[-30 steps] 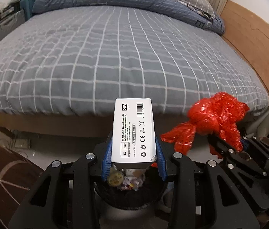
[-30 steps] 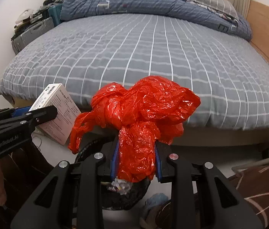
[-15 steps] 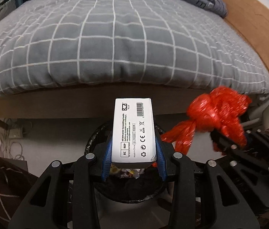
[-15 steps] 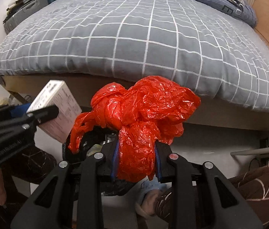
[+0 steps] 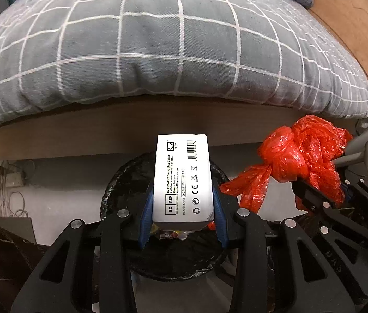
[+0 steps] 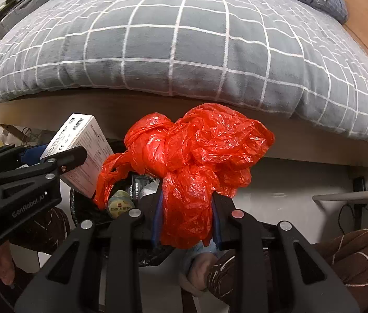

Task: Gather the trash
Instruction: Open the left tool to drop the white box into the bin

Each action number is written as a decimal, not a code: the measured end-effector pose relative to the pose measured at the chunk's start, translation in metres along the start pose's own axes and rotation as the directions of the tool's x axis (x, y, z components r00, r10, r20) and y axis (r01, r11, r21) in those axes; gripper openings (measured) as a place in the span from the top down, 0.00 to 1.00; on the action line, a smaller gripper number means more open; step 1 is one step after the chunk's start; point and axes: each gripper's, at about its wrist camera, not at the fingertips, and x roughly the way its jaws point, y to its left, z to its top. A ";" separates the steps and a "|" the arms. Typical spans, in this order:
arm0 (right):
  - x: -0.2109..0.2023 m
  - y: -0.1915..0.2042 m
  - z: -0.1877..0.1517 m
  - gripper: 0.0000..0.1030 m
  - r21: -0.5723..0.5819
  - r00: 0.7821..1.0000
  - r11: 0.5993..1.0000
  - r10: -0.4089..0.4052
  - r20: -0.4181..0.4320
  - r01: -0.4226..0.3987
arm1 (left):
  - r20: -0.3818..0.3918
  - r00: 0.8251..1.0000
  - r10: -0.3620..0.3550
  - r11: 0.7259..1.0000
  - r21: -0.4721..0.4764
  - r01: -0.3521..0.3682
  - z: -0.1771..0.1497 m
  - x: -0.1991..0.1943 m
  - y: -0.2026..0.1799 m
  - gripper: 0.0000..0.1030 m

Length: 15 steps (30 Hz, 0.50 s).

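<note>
**Two grippers holding trash over a floor bin at the foot of a bed**

The left gripper [image 5: 182, 203] is clamped on a white cardboard box [image 5: 182, 180], its blue pads pressing the box's two long sides. The box stands upright between the jaws, directly above a round bin lined with a black bag [image 5: 121, 182]. The right gripper [image 6: 186, 216] is closed tight on a crumpled red plastic bag [image 6: 197, 156], which bulges above the jaws. In the right wrist view it sits over the bin's right edge rather than its middle.

To do the drop well, the box looks ready to release as it is. The red bag likely needs bringing further over the opening first, since light plastic can drift or cling to a pad. Releasing one item at a time seems wise, as the two grippers are near each other.

The bin already holds wrappers and a small yellow-lidded cup [image 6: 120, 204]. Just behind it runs the wooden bed frame [image 5: 79, 135] under a grey checked duvet [image 5: 157, 52]. Loose cables [image 5: 9, 198] lie on the floor to the left. The person's brown patterned sleeve [image 6: 353, 258] shows at the lower right.
</note>
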 end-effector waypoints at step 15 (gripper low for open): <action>0.018 0.021 0.019 0.73 -0.020 0.999 0.999 0.045 -0.031 -0.045 | 0.032 0.998 0.047 0.998 -0.051 -0.046 -0.003 -0.014 0.027 0.23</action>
